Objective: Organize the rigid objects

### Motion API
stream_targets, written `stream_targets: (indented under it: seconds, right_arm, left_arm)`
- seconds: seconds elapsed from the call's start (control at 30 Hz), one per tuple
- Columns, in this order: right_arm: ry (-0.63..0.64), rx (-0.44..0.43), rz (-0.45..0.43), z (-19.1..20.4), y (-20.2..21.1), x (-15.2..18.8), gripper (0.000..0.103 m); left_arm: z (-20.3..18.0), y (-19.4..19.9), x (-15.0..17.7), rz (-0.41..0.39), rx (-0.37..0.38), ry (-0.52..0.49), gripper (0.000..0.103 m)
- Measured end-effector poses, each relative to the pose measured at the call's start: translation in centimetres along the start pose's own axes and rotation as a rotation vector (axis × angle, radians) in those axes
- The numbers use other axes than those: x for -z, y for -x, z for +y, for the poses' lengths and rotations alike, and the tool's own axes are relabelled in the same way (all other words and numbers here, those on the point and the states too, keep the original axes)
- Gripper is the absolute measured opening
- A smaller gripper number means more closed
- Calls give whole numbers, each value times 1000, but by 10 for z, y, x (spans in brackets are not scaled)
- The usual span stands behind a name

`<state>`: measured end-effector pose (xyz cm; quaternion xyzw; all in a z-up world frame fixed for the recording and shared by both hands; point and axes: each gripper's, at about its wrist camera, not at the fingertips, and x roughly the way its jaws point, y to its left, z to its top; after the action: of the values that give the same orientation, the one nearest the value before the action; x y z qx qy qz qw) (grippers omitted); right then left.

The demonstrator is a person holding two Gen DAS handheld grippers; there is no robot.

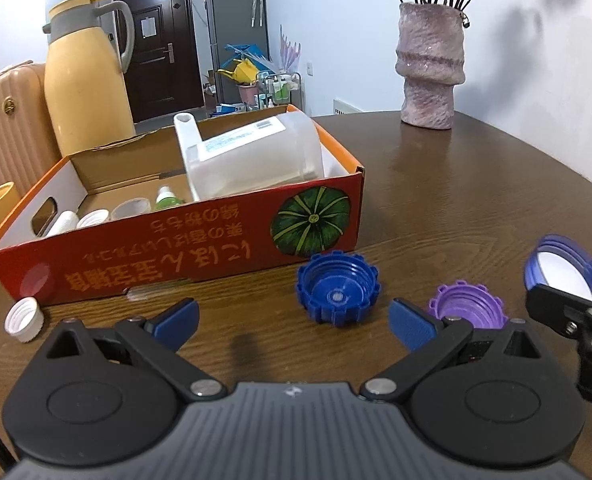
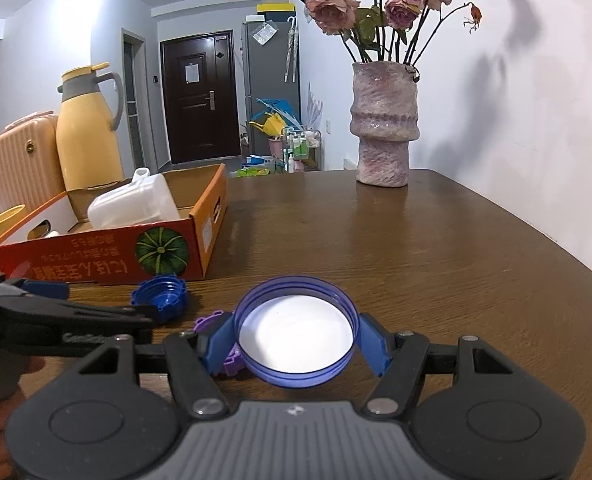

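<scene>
The right gripper (image 2: 296,344) grips a translucent blue round plastic lid with a white liner (image 2: 294,342) between its pads, rim up, clear of the round wooden table (image 2: 435,248). The left gripper (image 1: 294,322) stands wide, with nothing between its jaws. Ahead of it, slightly right of centre, a dark blue notched plastic screw cap (image 1: 337,288) lies open side up; a purple notched plastic cap (image 1: 467,306) lies behind its right finger. A small white ribbed cap (image 1: 24,318) sits near the table's left edge. Farther back stands the red and orange cardboard box (image 1: 176,248) holding a translucent white plastic jug (image 1: 252,156). Judgement: the held lid must travel left and forward over the box's near wall; the left gripper is nearer the dark blue cap.
</scene>
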<state>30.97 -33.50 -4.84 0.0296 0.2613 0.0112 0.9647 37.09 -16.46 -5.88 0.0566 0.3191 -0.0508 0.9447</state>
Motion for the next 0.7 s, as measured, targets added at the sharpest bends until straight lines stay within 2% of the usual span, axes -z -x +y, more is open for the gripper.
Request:
stream_targets:
  seconds: [0.07, 0.23, 0.37, 0.7]
  right_arm:
    - [-4, -1, 2, -2, -2, 0, 65]
    - [-18, -5, 7, -5, -7, -1, 65]
    - [-29, -8, 8, -7, -10, -1, 65]
    - [-31, -14, 8, -6, -12, 0, 65]
  left_arm:
    - [-2, -8, -3, 3, -3, -3, 103]
    - [-4, -18, -8, 2, 42, -9, 94]
    - [-7, -27, -8, 36, 100, -28, 53]
    - [-5, -9, -2, -13, 90, -44, 53]
